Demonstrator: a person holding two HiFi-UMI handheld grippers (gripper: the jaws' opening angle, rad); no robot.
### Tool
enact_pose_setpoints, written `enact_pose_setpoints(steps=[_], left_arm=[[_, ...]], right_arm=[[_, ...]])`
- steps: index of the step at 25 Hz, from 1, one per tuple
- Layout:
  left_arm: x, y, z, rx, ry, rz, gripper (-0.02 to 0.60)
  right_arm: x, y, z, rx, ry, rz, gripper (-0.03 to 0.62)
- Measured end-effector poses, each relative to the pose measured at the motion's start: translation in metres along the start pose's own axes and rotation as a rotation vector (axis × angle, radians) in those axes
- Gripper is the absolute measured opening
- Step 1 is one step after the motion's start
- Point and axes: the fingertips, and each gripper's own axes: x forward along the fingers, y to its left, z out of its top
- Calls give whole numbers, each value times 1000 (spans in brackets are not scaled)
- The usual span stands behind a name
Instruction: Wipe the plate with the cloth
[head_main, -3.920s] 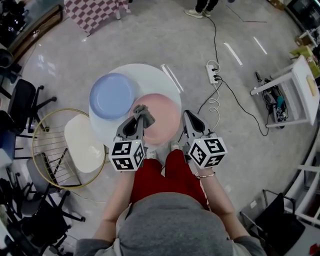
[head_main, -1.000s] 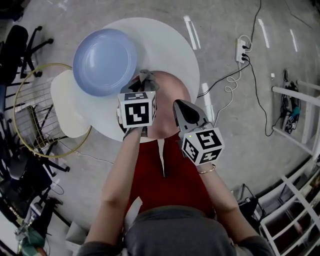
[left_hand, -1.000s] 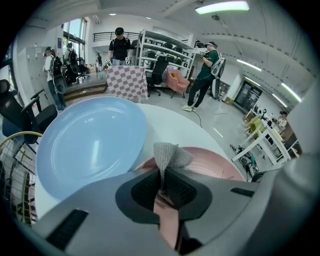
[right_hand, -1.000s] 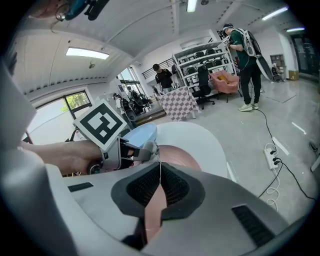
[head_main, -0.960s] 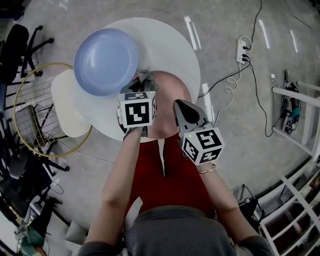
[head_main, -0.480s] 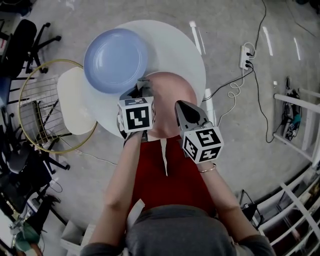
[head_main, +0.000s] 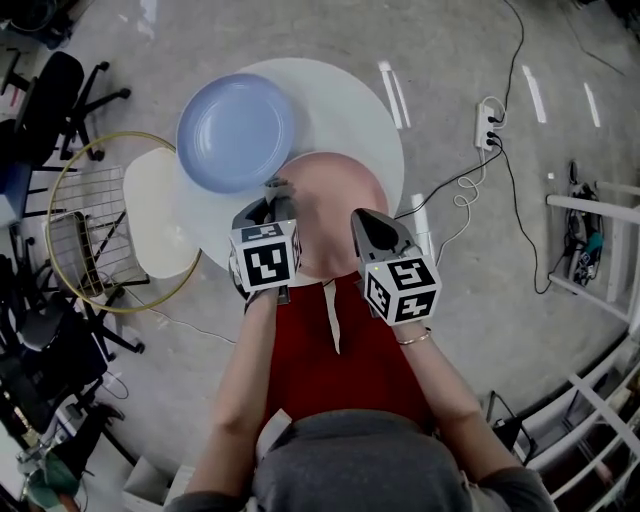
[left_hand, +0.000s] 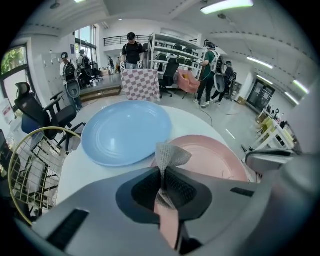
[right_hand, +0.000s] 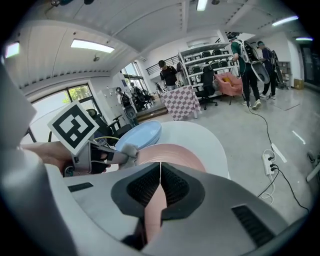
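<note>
A pink plate (head_main: 335, 205) lies on the near part of a round white table (head_main: 340, 110), with a blue plate (head_main: 236, 130) beside it at the far left. My left gripper (head_main: 275, 198) is shut on a small grey mesh cloth (left_hand: 168, 155). The cloth (head_main: 276, 188) hangs over the pink plate's (left_hand: 212, 159) left rim, next to the blue plate (left_hand: 125, 131). My right gripper (head_main: 362, 222) sits at the pink plate's near right edge. Its jaws (right_hand: 160, 172) are shut, and only the pink plate (right_hand: 172, 152) shows behind them.
A cream oval seat (head_main: 160, 225) inside a gold wire ring (head_main: 75, 190) stands left of the table. Office chairs (head_main: 55, 95) crowd the far left. A power strip (head_main: 488, 125) and cables lie on the floor to the right, near white shelving (head_main: 590, 205). People stand in the background (left_hand: 131, 50).
The left gripper has drawn the cloth back toward me along the pink plate's left side, away from the far rim. The right gripper has stayed at the plate's near right edge.
</note>
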Motion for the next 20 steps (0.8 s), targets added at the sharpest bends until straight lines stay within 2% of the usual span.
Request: enact_pose_setpoints(steps=[4,11,17,20], left_arm=[[-11,-30,7,62,-21,-95,34],[0,-105,13,149,21,-296,34],[11,-163,1,279,84,-398,34],[20,-183,-10,345,108,-405,34]], right_arm=[[-16,-8,9,22,-42,-33,29],[-48,-37,14,90,-119,-138,29],[-80,-60,10,149,-166,-229,29],[-95,-69,4,159,-178,-261,29]])
